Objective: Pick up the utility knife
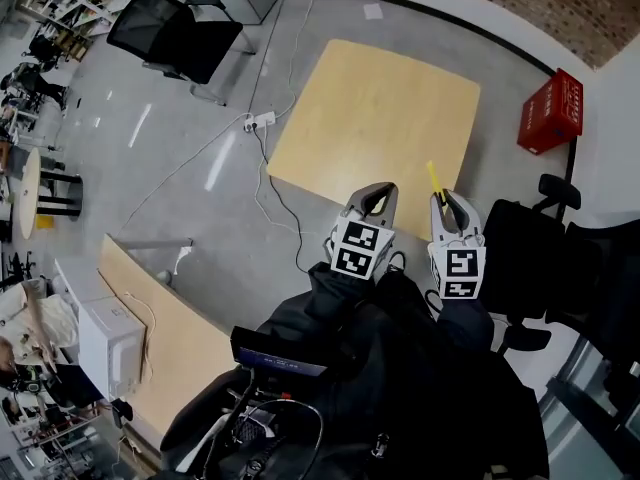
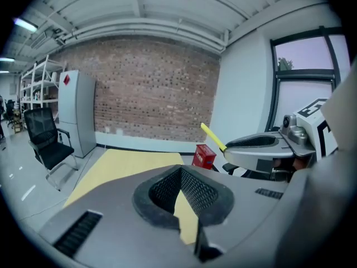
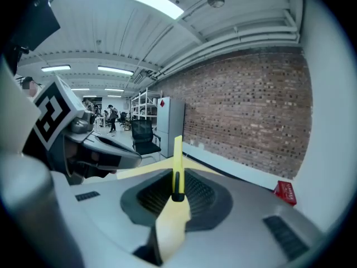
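Status check on the pick. The slim yellow plastic utility knife [image 1: 435,180] is in my right gripper [image 1: 447,204], whose jaws are pinched on its lower body. The right gripper view shows the yellow handle [image 3: 177,159] clamped between the dark ribbed pads, with a black part at the pinch line and the narrow end standing up and away from me. In the head view the knife pokes out past the jaw tips, tilted slightly left, over the near right edge of the square light-wood table [image 1: 370,118]. It touches nothing but the jaws, and I see nothing lying on the tabletop. My left gripper [image 1: 377,198] sits just left of the right one, jaws pressed together at the tips with nothing between them; only the table shows through the slit in its own view. My judgement is that the pick itself is done, with the knife lifted clear. What is left is to keep the hold steady. The pinch covers a short stretch of a long thin body, so it could pivot.
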A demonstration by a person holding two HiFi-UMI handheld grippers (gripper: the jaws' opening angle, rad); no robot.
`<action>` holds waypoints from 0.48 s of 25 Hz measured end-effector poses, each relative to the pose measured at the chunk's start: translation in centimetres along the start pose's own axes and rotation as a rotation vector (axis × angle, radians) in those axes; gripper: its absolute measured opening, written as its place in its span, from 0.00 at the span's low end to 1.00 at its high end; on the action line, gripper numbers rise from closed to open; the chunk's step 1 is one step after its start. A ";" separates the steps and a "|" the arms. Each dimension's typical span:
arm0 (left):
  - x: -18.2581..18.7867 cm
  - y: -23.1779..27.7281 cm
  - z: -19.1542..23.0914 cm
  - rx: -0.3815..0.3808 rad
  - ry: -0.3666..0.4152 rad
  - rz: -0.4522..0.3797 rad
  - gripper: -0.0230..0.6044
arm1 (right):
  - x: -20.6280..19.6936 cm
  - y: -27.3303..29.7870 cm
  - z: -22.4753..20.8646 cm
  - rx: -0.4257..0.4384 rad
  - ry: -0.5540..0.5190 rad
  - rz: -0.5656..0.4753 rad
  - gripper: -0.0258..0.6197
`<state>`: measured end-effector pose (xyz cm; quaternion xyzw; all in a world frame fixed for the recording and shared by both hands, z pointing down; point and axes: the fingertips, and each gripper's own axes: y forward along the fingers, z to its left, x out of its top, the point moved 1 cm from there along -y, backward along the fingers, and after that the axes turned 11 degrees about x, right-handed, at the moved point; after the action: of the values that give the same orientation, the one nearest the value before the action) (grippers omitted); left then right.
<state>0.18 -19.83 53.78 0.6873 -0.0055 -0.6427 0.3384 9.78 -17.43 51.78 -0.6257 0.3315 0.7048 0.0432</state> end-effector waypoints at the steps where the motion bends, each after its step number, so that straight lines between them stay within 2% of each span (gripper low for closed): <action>1: 0.7 -0.4 -0.1 0.000 0.002 -0.015 0.04 | 0.8 -0.5 0.0 -0.004 -0.002 -0.016 0.15; 12: 7.2 -3.2 -0.6 0.012 0.028 -0.186 0.04 | 8.2 -4.2 -0.3 -0.033 -0.045 -0.194 0.15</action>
<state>0.54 -20.24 45.91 0.6956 0.0595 -0.6618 0.2732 10.26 -17.19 42.58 -0.6395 0.2567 0.7164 0.1087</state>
